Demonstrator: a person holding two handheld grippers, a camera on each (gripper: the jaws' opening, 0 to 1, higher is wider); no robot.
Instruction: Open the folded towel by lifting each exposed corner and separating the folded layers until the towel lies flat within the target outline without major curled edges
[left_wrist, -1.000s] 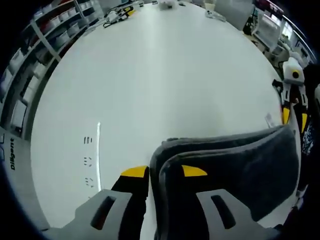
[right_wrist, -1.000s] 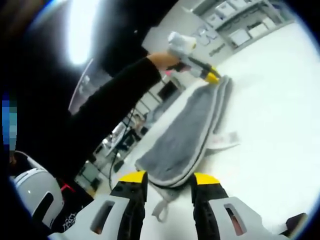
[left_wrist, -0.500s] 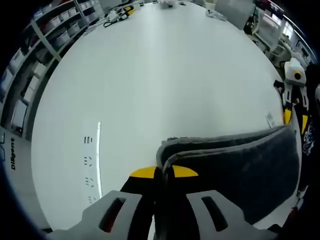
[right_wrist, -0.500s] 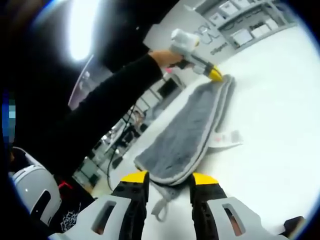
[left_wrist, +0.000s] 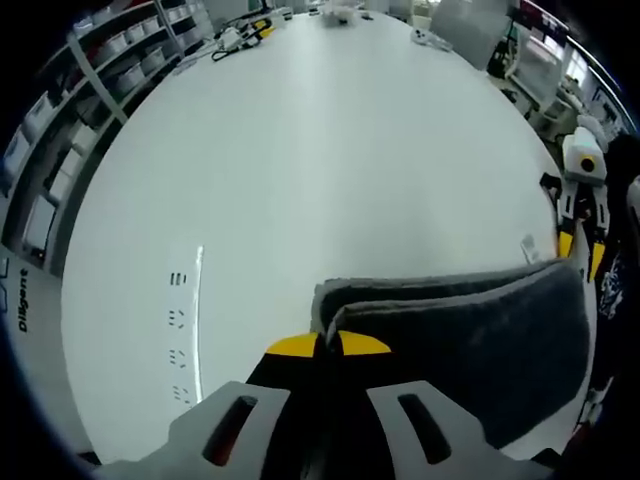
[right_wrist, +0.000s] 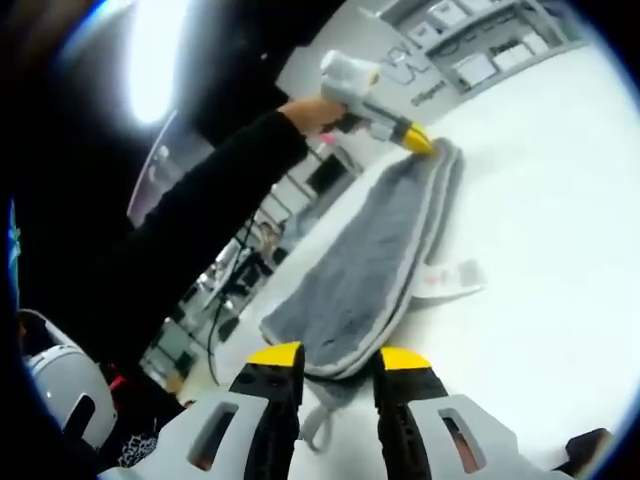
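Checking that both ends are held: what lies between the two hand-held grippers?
In the right gripper view, the folded grey towel spans from the right hand-held gripper to the left hand-held gripper.

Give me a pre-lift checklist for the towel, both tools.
1. Left tool closed on a corner of the grey towel: ok, its yellow tips meet on the folded edge.
2. Right tool closed on the opposite end: not ok, jaws stand apart around the towel edge.
3. Layers separated: not ok, stacked folds show along the edge in the right gripper view.
4. White label out of the grasp: ok, it lies off to the side.
5. White table has room to spread: ok.
6. Target outline located: cannot tell.
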